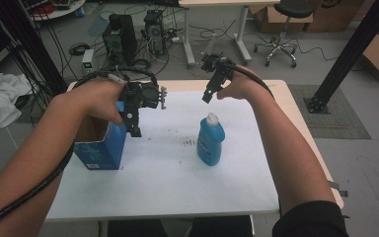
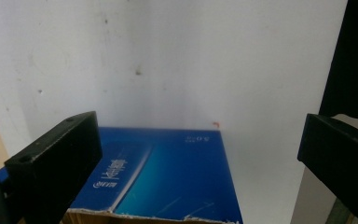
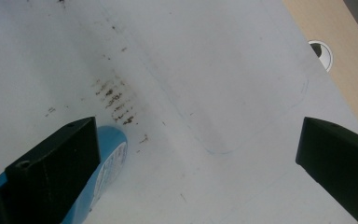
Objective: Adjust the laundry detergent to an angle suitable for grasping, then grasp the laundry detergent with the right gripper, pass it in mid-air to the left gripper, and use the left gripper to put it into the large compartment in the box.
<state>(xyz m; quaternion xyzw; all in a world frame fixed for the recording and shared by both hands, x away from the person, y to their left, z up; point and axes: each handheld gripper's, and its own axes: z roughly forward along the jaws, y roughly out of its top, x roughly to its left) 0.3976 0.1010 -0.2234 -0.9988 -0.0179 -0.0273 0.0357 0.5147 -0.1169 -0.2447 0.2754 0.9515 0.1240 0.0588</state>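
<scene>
A blue cardboard box (image 1: 101, 145) with an open top stands at the table's left. My left gripper (image 1: 134, 123) hangs over the box's right edge, pointing down, jaws open. In the left gripper view the box's blue side (image 2: 168, 177) lies below, with nothing between the open jaws of the left gripper (image 2: 200, 154). A blue bottle (image 1: 210, 140) with a white cap stands upright mid-table. My right gripper (image 1: 208, 95) hovers above and behind it, open and empty. In the right gripper view the bottle (image 3: 109, 168) peeks out beside the left jaw of the right gripper (image 3: 198, 154).
A white sheet (image 1: 168, 173) with brown smudges (image 3: 116, 100) covers the wooden table, which has a cable hole (image 3: 320, 51). Beyond the far edge, computer towers (image 1: 121, 37), a stool (image 1: 284, 29) and cables sit on the floor. A black frame post (image 1: 350, 54) rises at the right.
</scene>
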